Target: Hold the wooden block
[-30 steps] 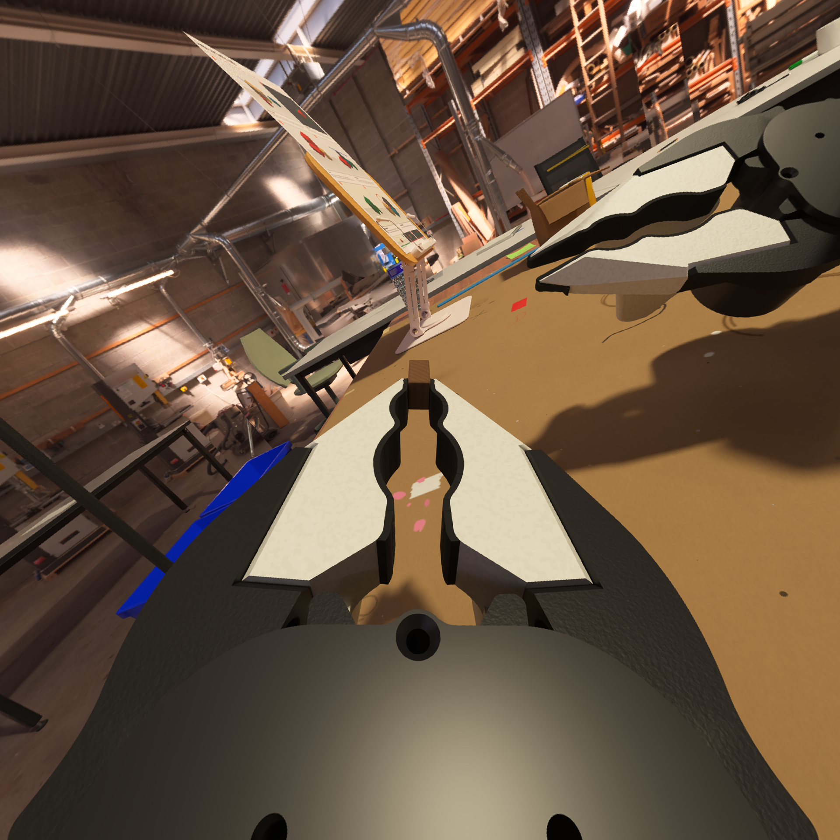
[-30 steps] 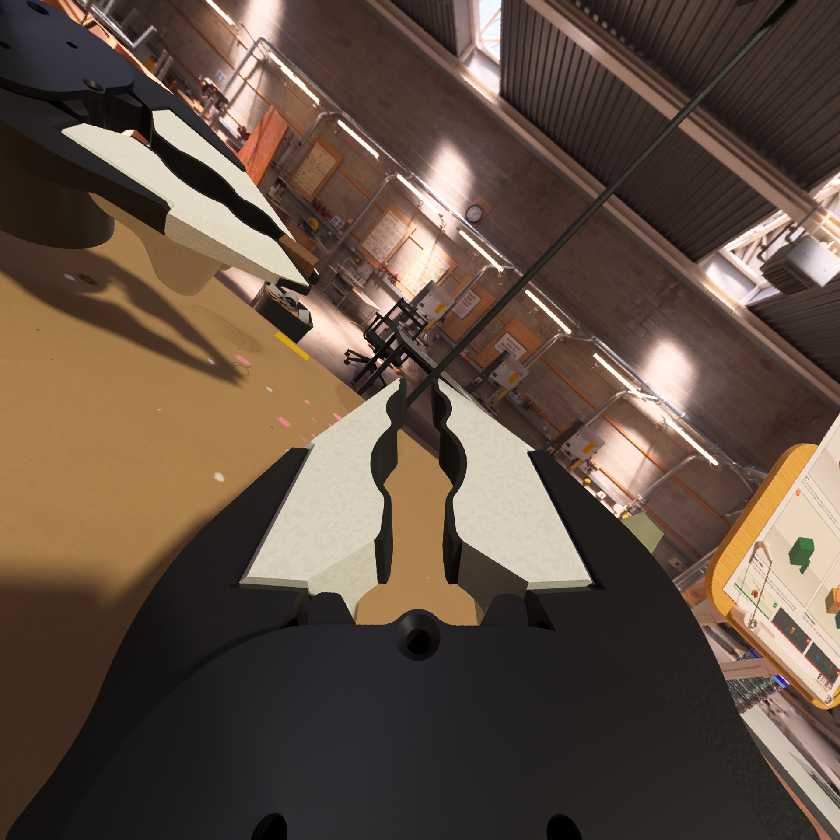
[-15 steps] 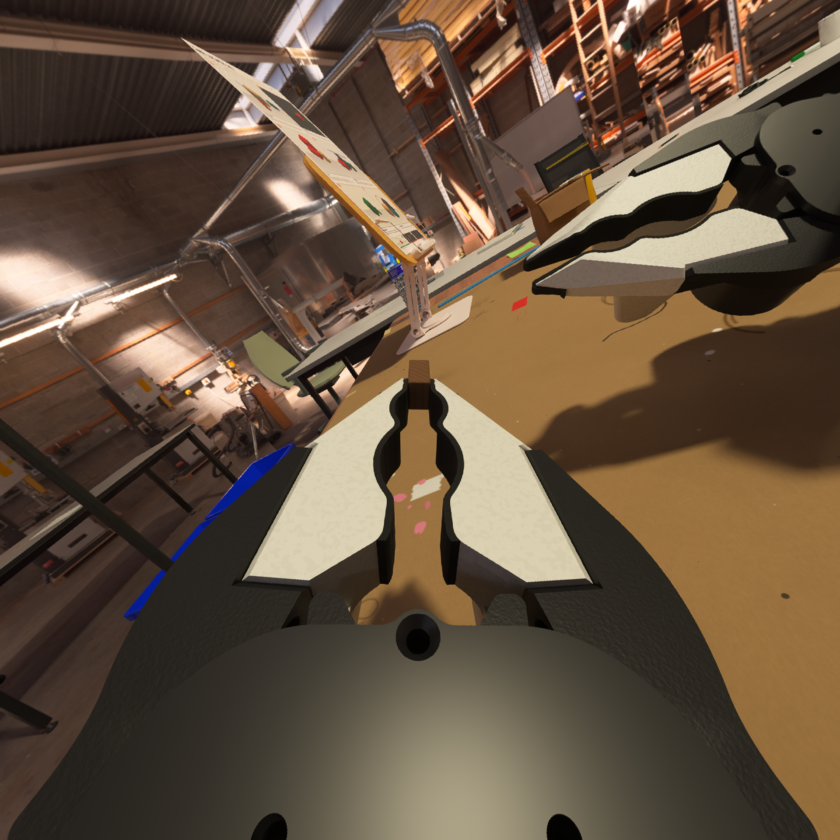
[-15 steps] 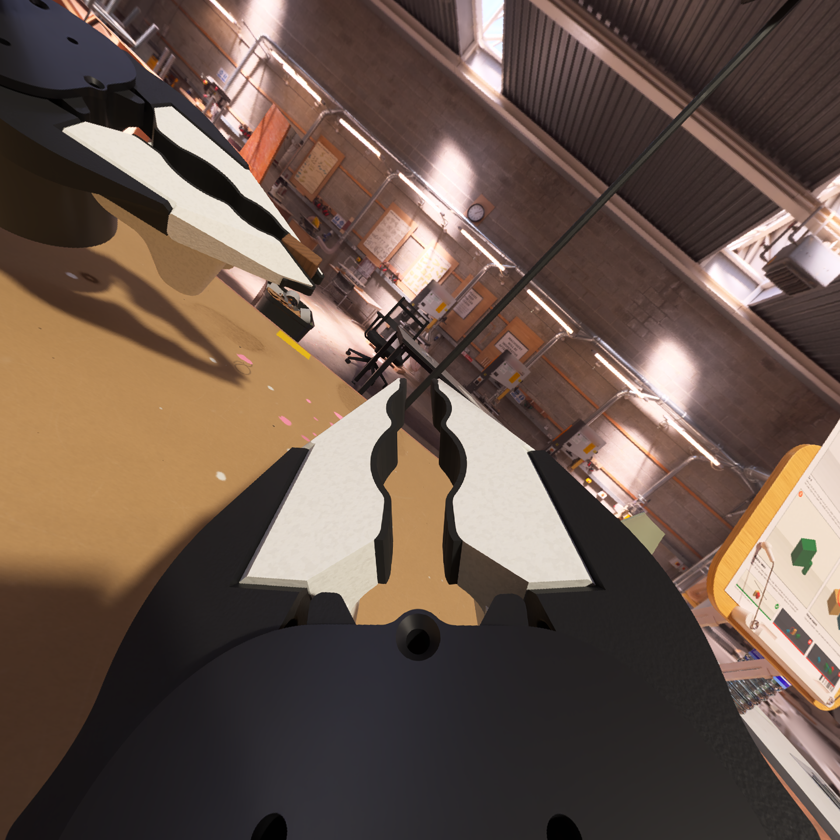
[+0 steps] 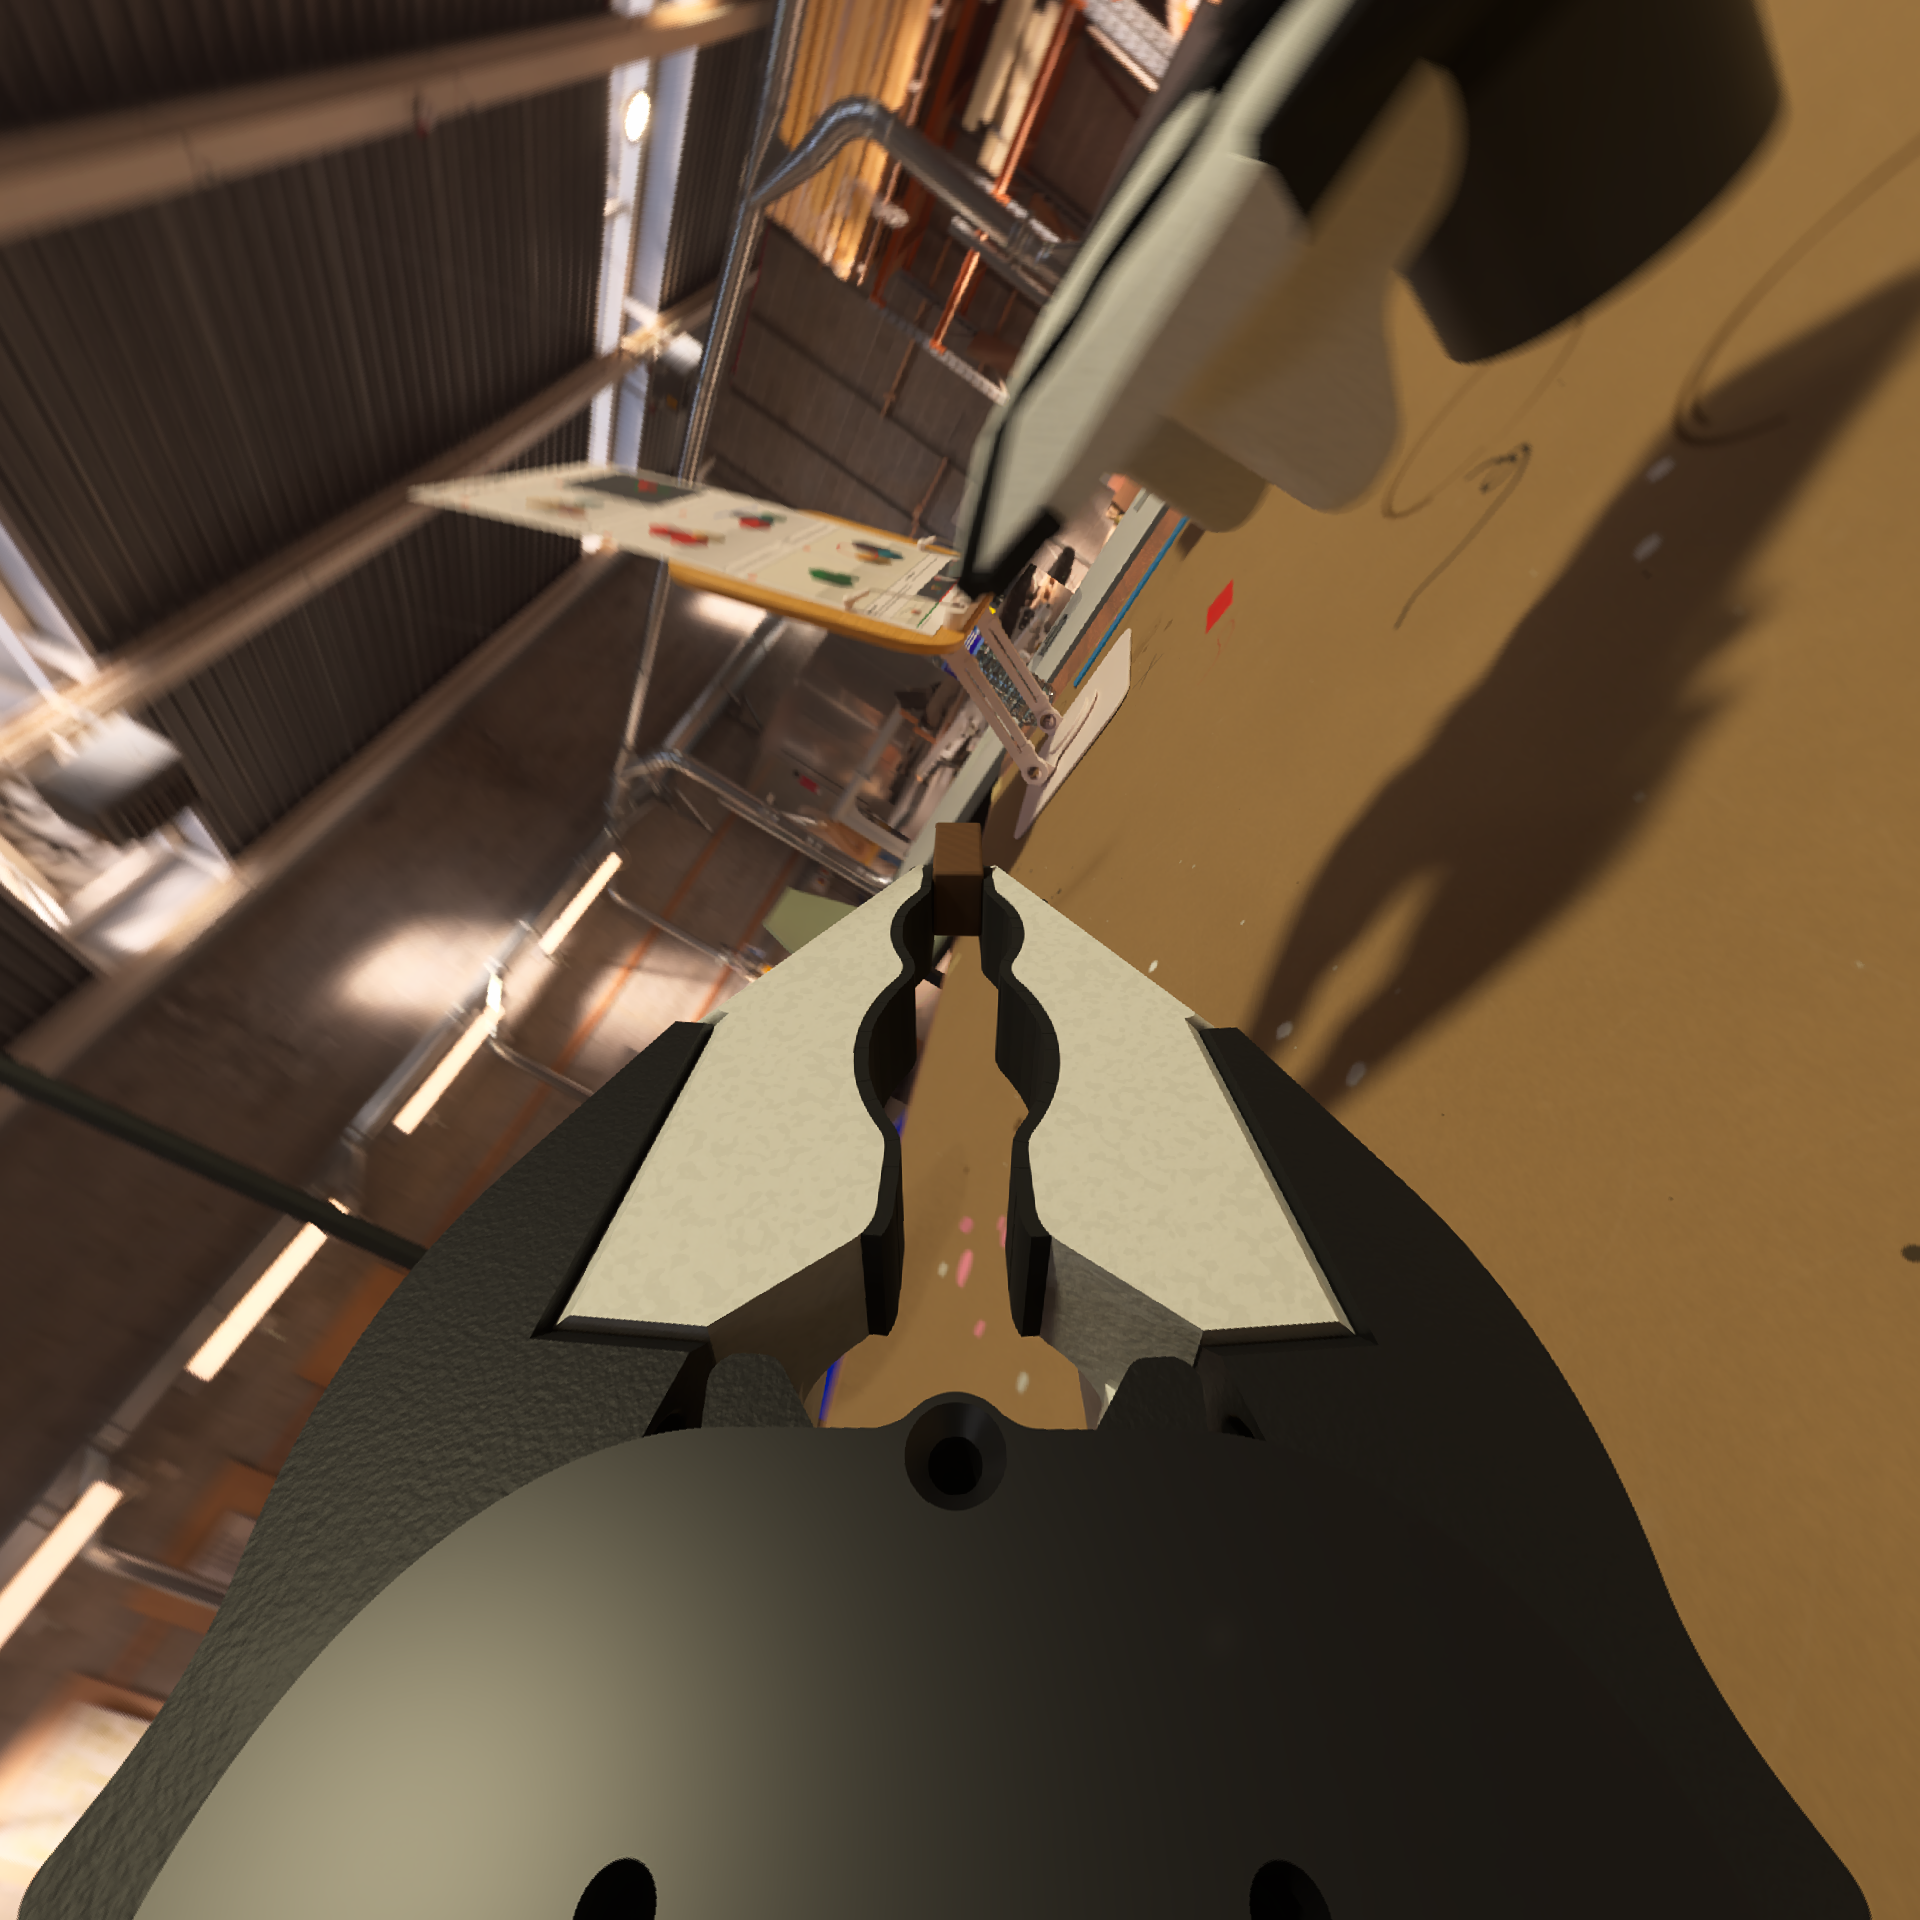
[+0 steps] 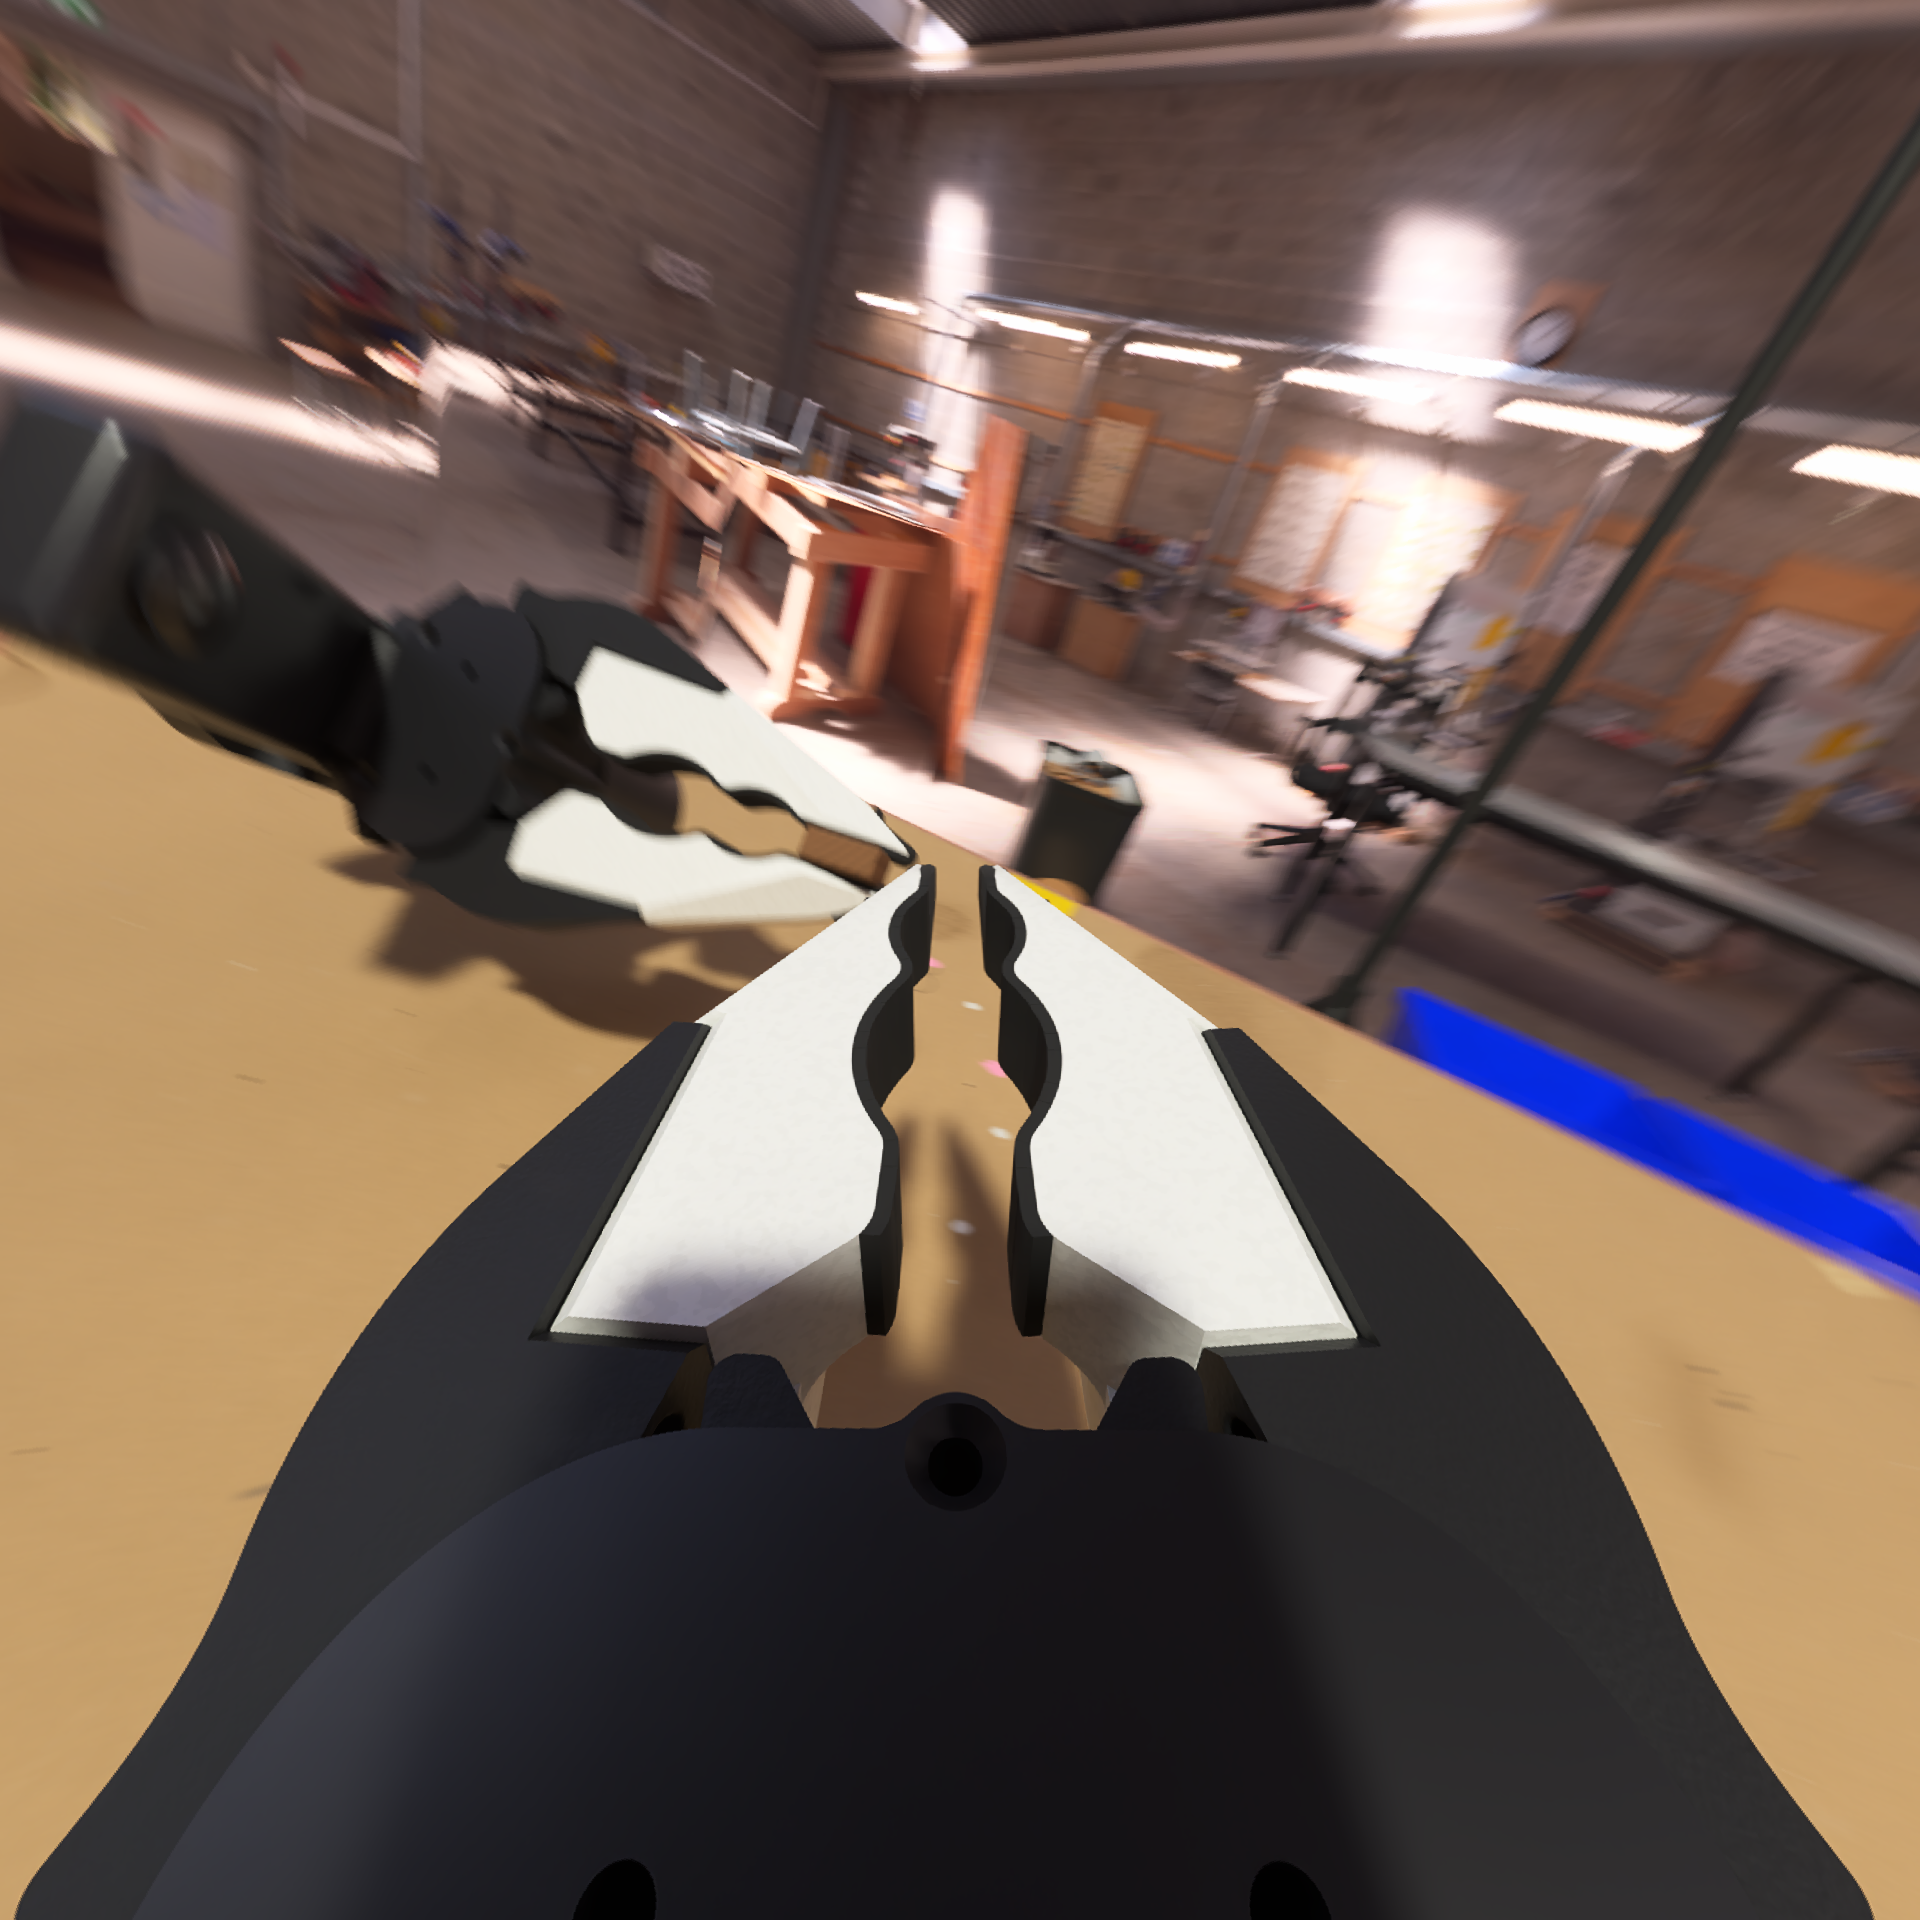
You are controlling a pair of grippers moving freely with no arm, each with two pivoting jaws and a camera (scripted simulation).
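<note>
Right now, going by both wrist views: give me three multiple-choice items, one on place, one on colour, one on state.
1. Where is the wooden block?
A. flat on the tabletop
B. between the left gripper's fingertips
C. in the blue bin

2. What colour is the bin beyond the tabletop's edge?
A. blue
B. red
C. green

3. What is the right gripper holding?
A. the block
B. a cable
C. nothing

Answers: 1 B, the block sits pinched at the left fingers' tips in both views. 2 A, it shows bright blue in the right wrist view. 3 C, only tabletop shows in the gap between its fingers.
</note>
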